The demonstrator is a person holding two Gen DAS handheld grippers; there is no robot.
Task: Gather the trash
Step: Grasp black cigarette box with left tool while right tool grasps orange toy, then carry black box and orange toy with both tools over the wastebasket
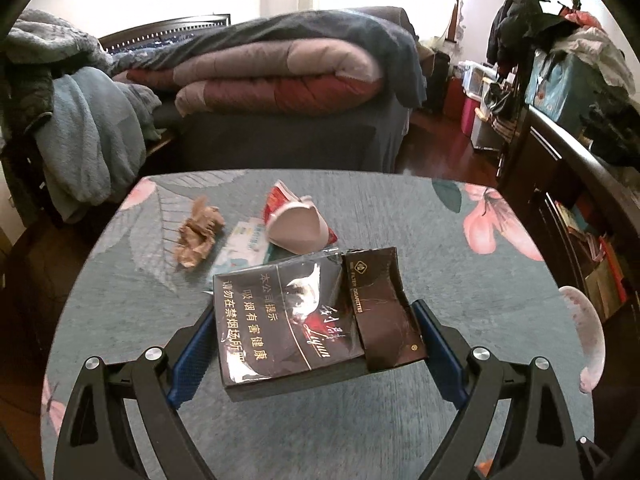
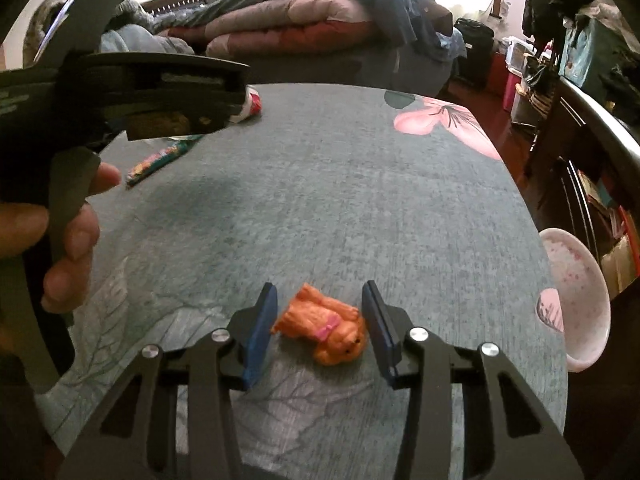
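Observation:
My left gripper (image 1: 314,312) is shut on a dark cigarette pack (image 1: 280,320), its blue pads against both sides and the torn lid flap (image 1: 384,312). The pack hangs a little above the flowered table (image 1: 420,220). Beyond it lie a crumpled brown paper (image 1: 198,232), a crushed red and white paper cup (image 1: 298,224) and a white and blue wrapper (image 1: 244,240). In the right wrist view my right gripper (image 2: 320,286) has its pads against an orange toy dog (image 2: 324,324) that lies on the table (image 2: 340,200).
A pink bowl (image 2: 580,300) sits at the table's right edge, also in the left wrist view as the pink bowl (image 1: 588,332). A hand (image 2: 68,240) with the other gripper fills the left of the right wrist view. A colourful wrapper (image 2: 160,160) lies beyond. A bed stands behind.

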